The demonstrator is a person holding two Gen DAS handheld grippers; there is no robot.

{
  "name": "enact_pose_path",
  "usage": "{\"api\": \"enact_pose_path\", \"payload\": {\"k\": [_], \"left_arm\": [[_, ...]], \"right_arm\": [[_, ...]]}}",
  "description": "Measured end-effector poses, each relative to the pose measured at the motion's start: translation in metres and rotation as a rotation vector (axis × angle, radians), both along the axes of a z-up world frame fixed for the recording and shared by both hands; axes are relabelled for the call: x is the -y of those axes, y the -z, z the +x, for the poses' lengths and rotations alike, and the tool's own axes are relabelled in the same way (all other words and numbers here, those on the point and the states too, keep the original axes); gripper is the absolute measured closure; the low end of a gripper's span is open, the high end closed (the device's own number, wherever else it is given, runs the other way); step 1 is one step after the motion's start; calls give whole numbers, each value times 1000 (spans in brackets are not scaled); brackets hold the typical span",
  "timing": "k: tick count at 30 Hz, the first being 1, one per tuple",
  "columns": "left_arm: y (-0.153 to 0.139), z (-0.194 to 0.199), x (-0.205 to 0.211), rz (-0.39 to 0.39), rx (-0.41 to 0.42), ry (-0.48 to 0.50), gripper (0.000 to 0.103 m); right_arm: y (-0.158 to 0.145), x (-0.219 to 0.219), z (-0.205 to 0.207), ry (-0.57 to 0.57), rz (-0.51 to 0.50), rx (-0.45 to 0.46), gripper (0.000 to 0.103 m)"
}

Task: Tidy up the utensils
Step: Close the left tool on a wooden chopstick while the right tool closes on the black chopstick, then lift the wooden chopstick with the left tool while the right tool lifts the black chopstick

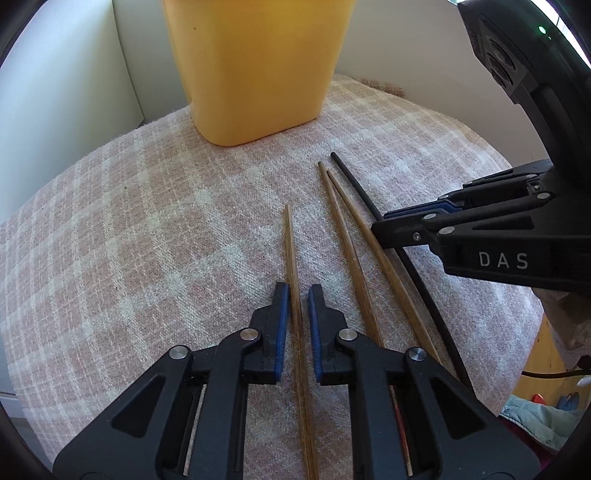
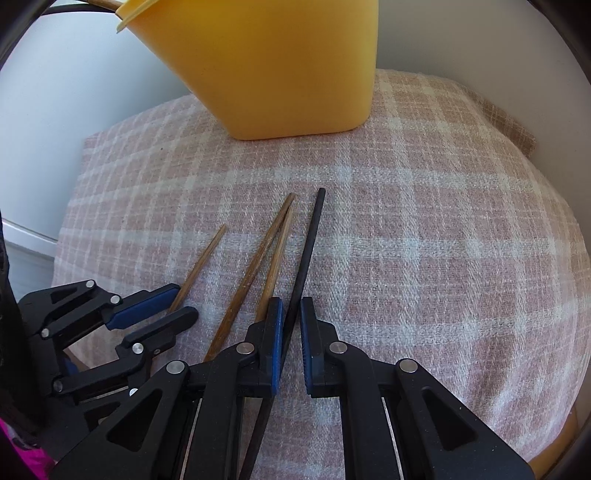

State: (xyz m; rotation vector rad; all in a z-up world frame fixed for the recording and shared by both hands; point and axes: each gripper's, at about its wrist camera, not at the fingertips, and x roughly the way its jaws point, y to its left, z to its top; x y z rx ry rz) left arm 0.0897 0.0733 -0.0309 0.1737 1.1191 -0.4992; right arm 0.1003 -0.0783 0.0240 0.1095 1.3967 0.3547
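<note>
A pink-and-cream checked woven cloth (image 1: 147, 229) covers the counter from edge to edge. Pale white wall panels (image 1: 55, 92) rise behind its far edge. Past the near right corner lie a light blue crumpled fabric (image 1: 539, 424) and a yellow wooden surface (image 1: 543, 373).

- The container (image 1: 255, 66) stands on the cloth (image 1: 129, 229), at its far end.
- Four chopsticks lie on the cloth nearer the cameras than the container, side by side, tips toward it.
- Seen from the left wrist, the lone chopstick (image 1: 293, 280) lies leftmost, the crossed pair (image 1: 354, 243) right of it, the dark chopstick (image 1: 360, 192) rightmost.
- Sticks seem to poke out of the container's top (image 2: 107, 3).
</note>
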Motion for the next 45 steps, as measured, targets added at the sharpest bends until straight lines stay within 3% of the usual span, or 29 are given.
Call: {"api": "enact_pose_path", "payload": {"k": [3, 10, 24, 28, 45], "left_arm": [[-2, 3, -10, -62, -13, -41, 100], [-28, -10, -33, -162, 60, -96, 100], [-100, -42, -85, -352, 242, -178, 100], [-114, -49, -92, -374, 274, -171, 100], [-157, -52, -73, -383, 393, -120, 100]], "right_arm": [[-1, 3, 2, 25, 36, 1, 97], [-22, 23, -17, 48, 121, 75, 98], [-112, 57, -77, 35, 193, 437, 99], [-126, 55, -88, 42, 191, 530, 99], [-159, 51, -100, 27, 155, 705, 99]]}}
